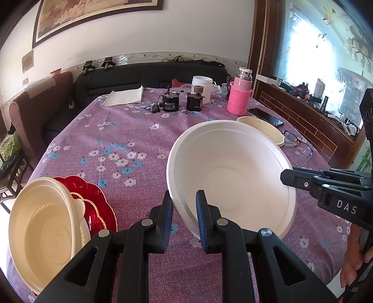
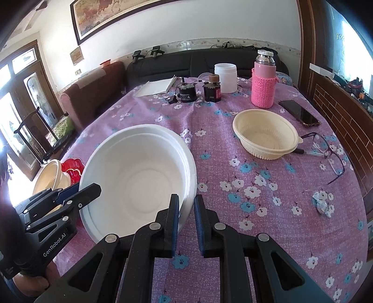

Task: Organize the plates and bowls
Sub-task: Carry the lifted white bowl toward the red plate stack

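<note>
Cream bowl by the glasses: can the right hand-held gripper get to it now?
Probably not yet: the right hand-held gripper is shut on the white bowl's rim. The path over the tablecloth to the cream bowl looks clear.

A table in purple floral cloth is carrying a cream bowl, phone, glasses, flask and red plate.

Stacked bowls centre table; bowl pile left; lone bowl right; flask behind.

A home living room: flowered tablecloth on the table, dark sofa behind, framed painting up on the wall.
</note>
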A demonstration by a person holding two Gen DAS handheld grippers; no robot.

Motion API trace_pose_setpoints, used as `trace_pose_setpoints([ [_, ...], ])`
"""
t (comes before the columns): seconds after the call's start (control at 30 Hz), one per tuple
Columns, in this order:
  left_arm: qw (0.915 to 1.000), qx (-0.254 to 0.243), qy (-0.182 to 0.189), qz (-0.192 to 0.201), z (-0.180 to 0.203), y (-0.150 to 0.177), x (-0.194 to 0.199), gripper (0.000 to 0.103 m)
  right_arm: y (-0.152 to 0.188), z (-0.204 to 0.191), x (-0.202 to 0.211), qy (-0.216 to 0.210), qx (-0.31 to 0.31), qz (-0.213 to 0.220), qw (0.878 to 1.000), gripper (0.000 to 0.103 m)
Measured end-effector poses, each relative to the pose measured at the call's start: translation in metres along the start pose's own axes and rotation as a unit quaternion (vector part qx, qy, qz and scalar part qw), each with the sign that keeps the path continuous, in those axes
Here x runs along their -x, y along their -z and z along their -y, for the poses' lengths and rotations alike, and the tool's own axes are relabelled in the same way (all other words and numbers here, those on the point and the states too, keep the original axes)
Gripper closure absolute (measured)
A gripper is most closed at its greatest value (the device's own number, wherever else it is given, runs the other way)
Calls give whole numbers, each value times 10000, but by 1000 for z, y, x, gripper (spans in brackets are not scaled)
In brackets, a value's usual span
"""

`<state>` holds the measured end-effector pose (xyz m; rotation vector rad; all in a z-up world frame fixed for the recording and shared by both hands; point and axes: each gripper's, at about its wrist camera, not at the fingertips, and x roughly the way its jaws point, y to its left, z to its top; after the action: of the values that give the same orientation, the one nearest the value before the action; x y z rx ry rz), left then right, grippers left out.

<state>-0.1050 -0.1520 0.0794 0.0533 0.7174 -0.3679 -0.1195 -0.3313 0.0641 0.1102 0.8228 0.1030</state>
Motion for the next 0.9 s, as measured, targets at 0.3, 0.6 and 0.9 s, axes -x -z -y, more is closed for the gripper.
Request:
trace_pose_setpoints([
  [0.3, 9996, 116, -40, 243, -12, -7, 20, 85, -10, -15, 9, -78, 129, 148, 9998, 88],
  [0.6, 9975, 328, -208, 591, -40, -9, 63, 77, -25, -52, 22, -354, 480, 327, 9977, 88],
  [0.9, 9924, 856, -508, 721, -101, 3, 107, 77, -40, -115, 22, -1023, 938, 279, 9899, 88],
])
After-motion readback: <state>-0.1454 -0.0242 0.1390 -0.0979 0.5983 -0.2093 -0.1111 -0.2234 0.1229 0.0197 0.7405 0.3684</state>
